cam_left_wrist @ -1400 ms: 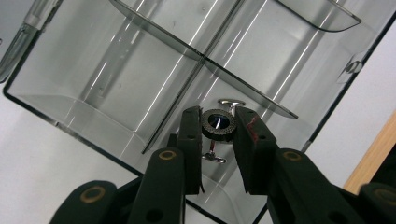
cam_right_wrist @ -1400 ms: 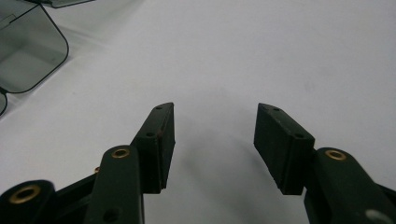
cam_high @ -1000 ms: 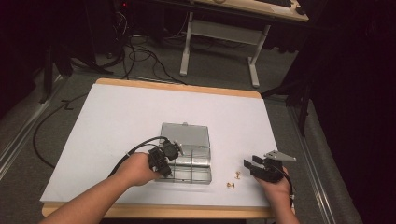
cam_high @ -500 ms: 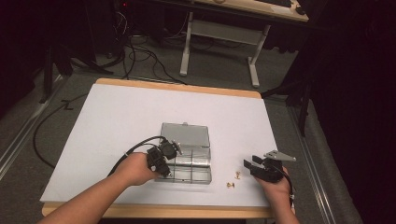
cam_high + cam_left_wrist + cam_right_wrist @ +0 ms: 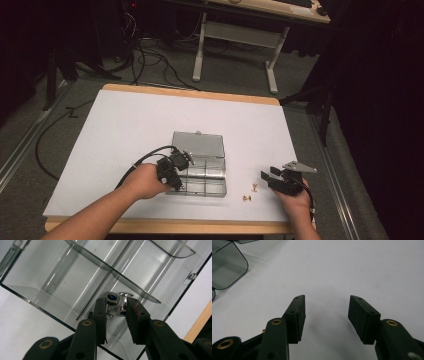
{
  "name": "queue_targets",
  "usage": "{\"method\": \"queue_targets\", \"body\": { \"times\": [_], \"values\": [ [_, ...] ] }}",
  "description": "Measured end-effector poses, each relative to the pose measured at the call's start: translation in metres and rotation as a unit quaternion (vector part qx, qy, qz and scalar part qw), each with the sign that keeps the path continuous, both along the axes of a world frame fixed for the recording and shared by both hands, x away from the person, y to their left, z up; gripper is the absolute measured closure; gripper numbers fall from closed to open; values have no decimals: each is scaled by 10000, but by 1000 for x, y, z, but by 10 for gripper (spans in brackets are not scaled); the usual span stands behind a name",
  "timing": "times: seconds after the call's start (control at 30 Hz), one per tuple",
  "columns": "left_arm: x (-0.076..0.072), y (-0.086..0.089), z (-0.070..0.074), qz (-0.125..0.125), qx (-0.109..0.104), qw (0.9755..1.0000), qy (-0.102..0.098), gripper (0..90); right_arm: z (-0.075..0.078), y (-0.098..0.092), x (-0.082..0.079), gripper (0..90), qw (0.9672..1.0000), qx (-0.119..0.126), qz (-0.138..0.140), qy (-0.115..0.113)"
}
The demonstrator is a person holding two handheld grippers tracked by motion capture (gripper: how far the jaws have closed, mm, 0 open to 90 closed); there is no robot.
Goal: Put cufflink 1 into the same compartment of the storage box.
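L gripper point(image 5: 115, 312): jaws have just been opening a bit; silver stud w/ blue face point(image 5: 113, 299) sits between pads, grip being let go.
Meaning: stud judged as dropped off in near compartment of clear box point(image 5: 210, 172); release nearly done.
Stud axis: blue face aimed up and away from the gripper's camera, long axis roughly along jaws; exact tilt can't be told.
R gripper point(image 5: 272, 177): held open, nothing in it, above surface point(image 5: 125, 125).
Loose studs point(image 5: 250, 192): on surface betw. box and R gripper.

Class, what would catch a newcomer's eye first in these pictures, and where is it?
First, the clear compartment box lying open mid-table, with the left gripper reaching into a compartment around shiny blue-topped metal pieces. Next, two small brass pieces on the white table, beside the open right gripper.
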State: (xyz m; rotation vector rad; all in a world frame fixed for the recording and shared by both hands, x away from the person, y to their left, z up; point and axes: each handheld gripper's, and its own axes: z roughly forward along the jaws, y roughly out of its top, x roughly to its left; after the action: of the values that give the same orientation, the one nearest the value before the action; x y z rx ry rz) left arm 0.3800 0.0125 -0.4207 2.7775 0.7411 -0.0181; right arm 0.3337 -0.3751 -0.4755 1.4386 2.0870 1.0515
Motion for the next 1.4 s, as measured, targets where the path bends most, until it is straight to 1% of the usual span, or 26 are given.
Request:
{"method": "queue_targets", "body": {
  "times": [0.07,0.17,0.2,0.23,0.33,0.37,0.47,0.5,0.53,0.57,0.6,0.63,0.73,0.77,0.8,0.93,1.03,1.07,1.13,1.2,1.23,1.3,1.4],
  "values": [
    [0,0,1,9,2,10000,-25,697,0,0,0,487,10000,-3,-1,3],
    [2,1,9,80,-19,9999,-98,684,0,1,0,487,10000,7,-15,-4],
    [2,1,9,80,-19,9999,-98,681,0,1,0,487,10000,7,-15,-4],
    [2,2,13,110,-54,9999,-93,677,0,1,0,487,10000,4,-17,-7],
    [3,3,17,139,-33,9998,-139,663,0,1,0,487,10000,2,-19,-9],
    [3,6,21,190,-40,9997,-171,655,0,1,0,487,10000,-6,-14,0],
    [5,13,27,290,-39,9992,-263,633,0,1,0,486,10000,-6,-9,-8],
    [5,13,27,290,-39,9992,-263,633,0,1,0,486,10000,-2,-9,-6],
    [8,21,31,390,-31,9989,-276,632,0,1,0,486,10000,11,-16,-9],
    [9,25,32,445,-19,9986,-296,631,0,0,0,486,10000,10,-7,-10],
    [9,25,32,445,-19,9986,-296,628,0,0,0,486,10000,10,-7,-10],
    [11,33,34,510,40,9982,-313,627,0,0,0,485,10000,3,-6,-13],
    [12,47,37,627,97,9974,-353,622,0,1,0,485,10000,13,-28,12],
    [12,47,37,627,97,9974,-353,619,0,1,0,485,10000,0,-16,13],
    [14,57,38,723,118,9965,-393,616,0,1,0,485,10000,-3,-17,11],
    [16,74,35,892,186,9950,-419,603,0,1,0,485,10000,-12,-8,4],
    [19,86,30,1030,221,9935,-423,585,0,1,0,485,10000,-15,-19,6],
    [19,86,30,1030,221,9935,-423,576,0,1,0,485,10000,-18,-20,6],
    [21,98,24,1187,222,9918,-423,565,0,1,0,484,10000,-18,-22,10],
    [22,101,23,1202,251,9916,-411,554,0,1,0,484,10000,-16,-24,12],
    [23,108,18,1277,283,9905,-430,548,0,1,0,484,10000,-16,-25,17],
    [23,114,14,1368,270,9893,-422,540,0,2,0,484,10000,-20,-28,21],
    [24,122,9,1447,282,9883,-403,537,-1,2,0,484,10000,-23,-28,30]
  ]
}}
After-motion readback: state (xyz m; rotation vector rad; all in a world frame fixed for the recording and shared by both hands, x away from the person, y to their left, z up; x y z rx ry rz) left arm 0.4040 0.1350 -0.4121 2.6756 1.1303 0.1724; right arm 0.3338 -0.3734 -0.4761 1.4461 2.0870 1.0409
